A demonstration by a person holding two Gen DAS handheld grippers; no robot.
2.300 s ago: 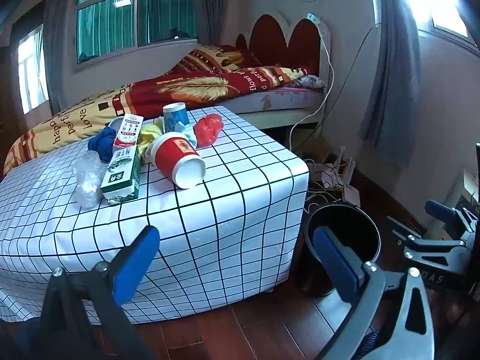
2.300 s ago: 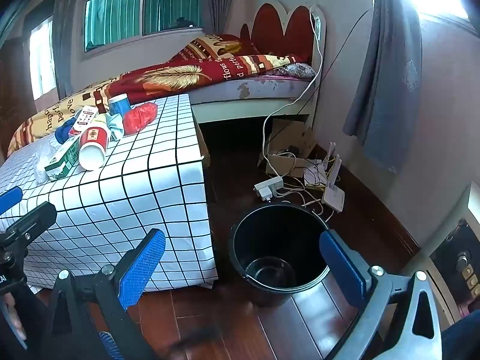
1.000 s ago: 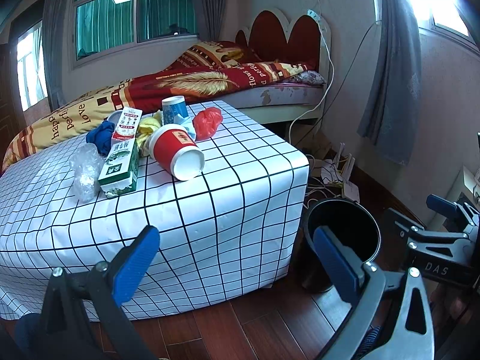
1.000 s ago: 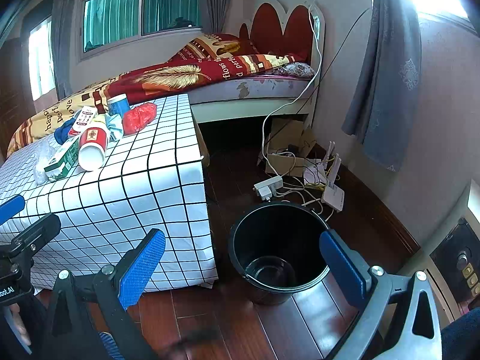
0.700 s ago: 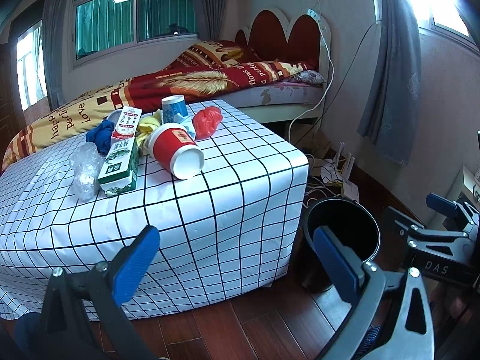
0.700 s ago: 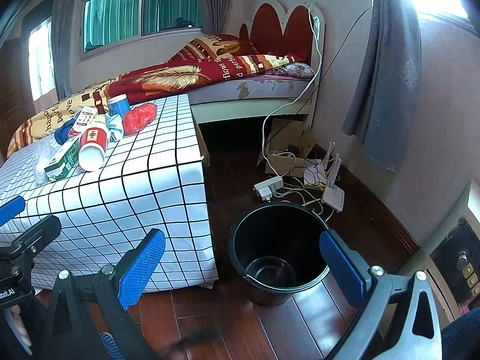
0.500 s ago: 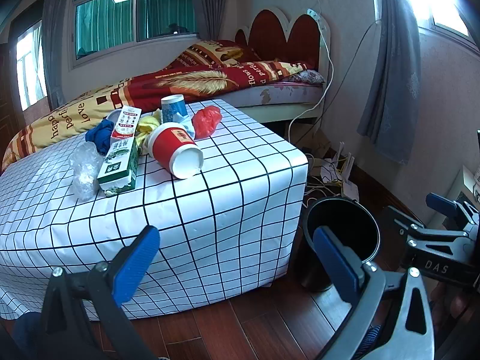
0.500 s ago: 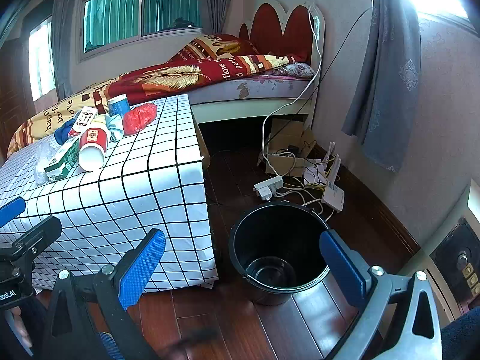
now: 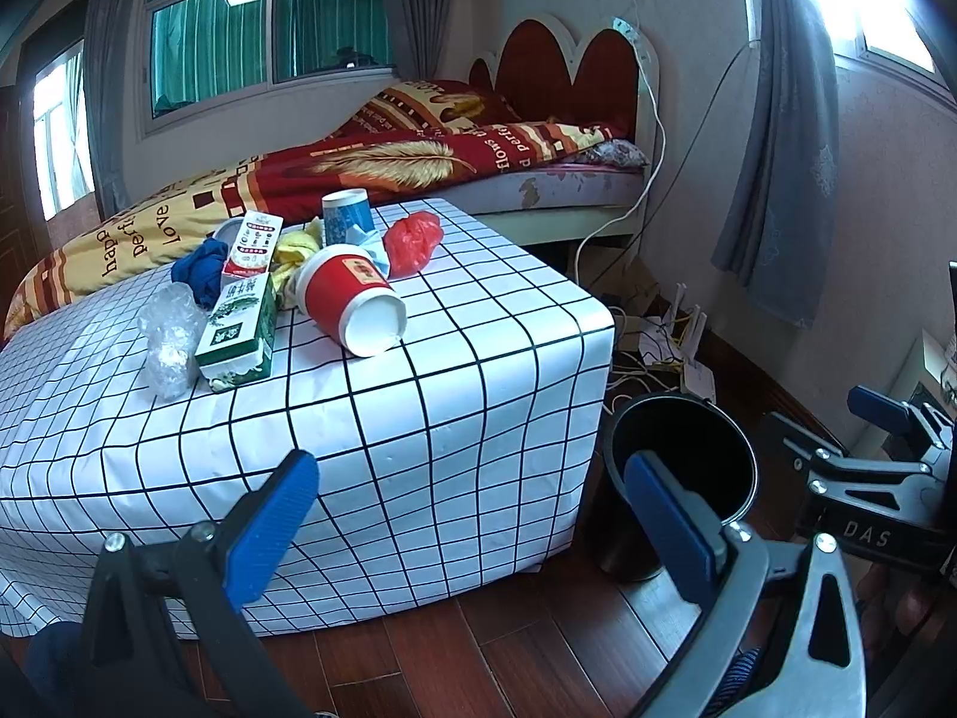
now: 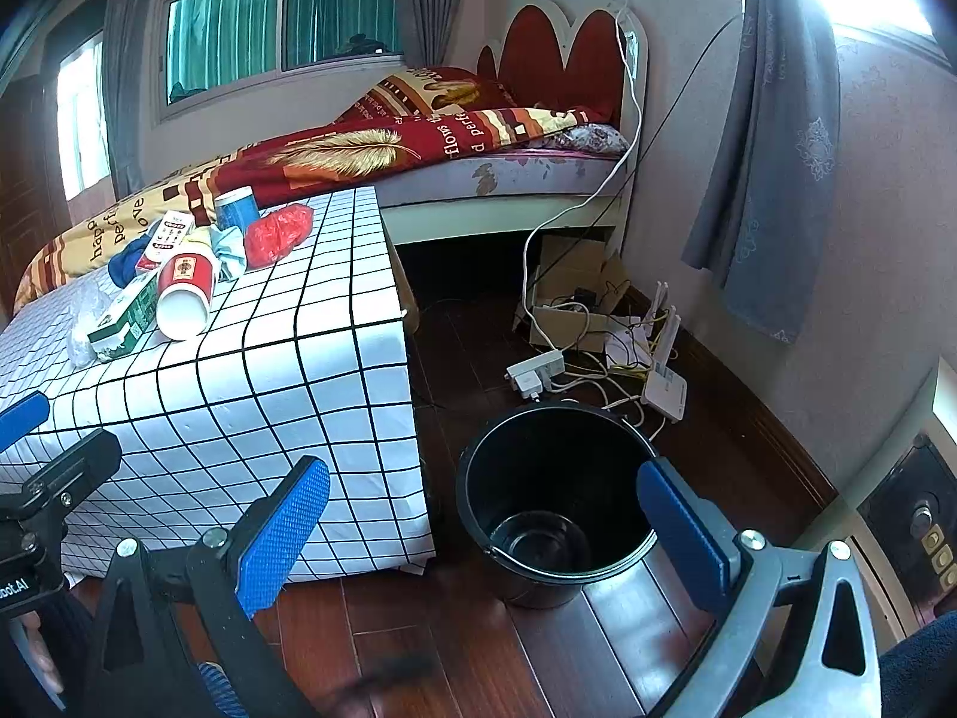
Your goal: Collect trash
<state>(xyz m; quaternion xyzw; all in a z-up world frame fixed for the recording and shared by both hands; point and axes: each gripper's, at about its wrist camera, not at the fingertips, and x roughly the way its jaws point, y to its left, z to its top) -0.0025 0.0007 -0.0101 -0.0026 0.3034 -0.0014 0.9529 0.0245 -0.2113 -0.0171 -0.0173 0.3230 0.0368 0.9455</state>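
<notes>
Lying trash: red paper cup (image 9: 350, 310) on its side, green carton (image 9: 239, 332), crumpled clear plastic (image 9: 169, 338), red bag (image 9: 413, 241), blue cup (image 9: 346, 215), clustered on the checked surface (image 9: 418, 419).
Bin: black bucket (image 10: 556, 496) on the floor beside the surface.
Left tool (image 9: 472, 514): spread wide, empty, low before the surface.
Right tool (image 10: 484, 514): spread wide, empty, above the bucket.

A bed (image 9: 526, 179) with a red and yellow quilt (image 9: 383, 161) and a scalloped red headboard (image 10: 562, 54) stood at 12 o'clock, behind the counter (image 9: 478, 419) in its checked cloth. Grey curtains (image 10: 771, 167) hung at 2 o'clock. On the wooden floor (image 10: 466, 359) at 1 o'clock lay a power strip (image 10: 535, 372), tangled cables and a white router (image 10: 664, 386) beside an open cardboard box (image 10: 574, 293).
</notes>
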